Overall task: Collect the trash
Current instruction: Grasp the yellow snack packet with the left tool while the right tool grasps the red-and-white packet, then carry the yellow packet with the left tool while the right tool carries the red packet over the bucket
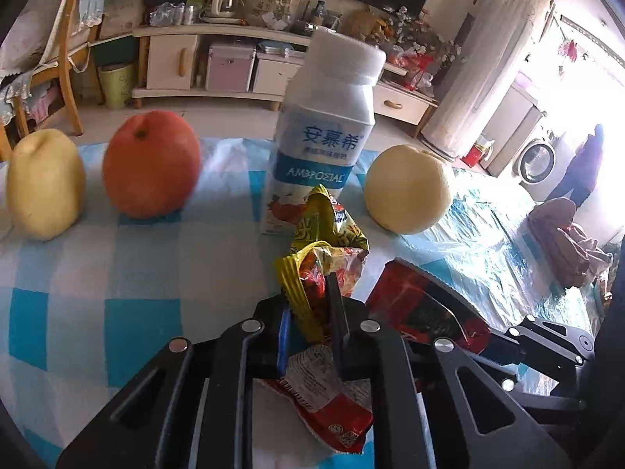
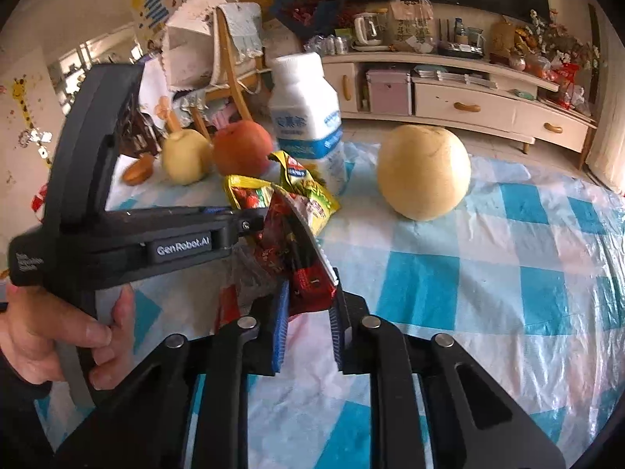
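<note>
A: We have open checked tablecloth (image 2: 488, 293) across the right of the right wrist frame.

B: Ahead we're blocked: the yogurt bottle (image 1: 324, 144) stands centre, the pear (image 1: 408, 189) to its right, the apple (image 1: 151, 164) and another pear (image 1: 45, 183) to its left.

A: We see narrow gaps between them.

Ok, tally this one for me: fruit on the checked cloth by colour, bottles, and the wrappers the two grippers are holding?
Yellow fruit: 2
Red-orange fruit: 1
White bottle: 1
Wrappers: 2, the yellow wrapper in the left gripper and the red wrapper in the right gripper
Total: 6
</note>
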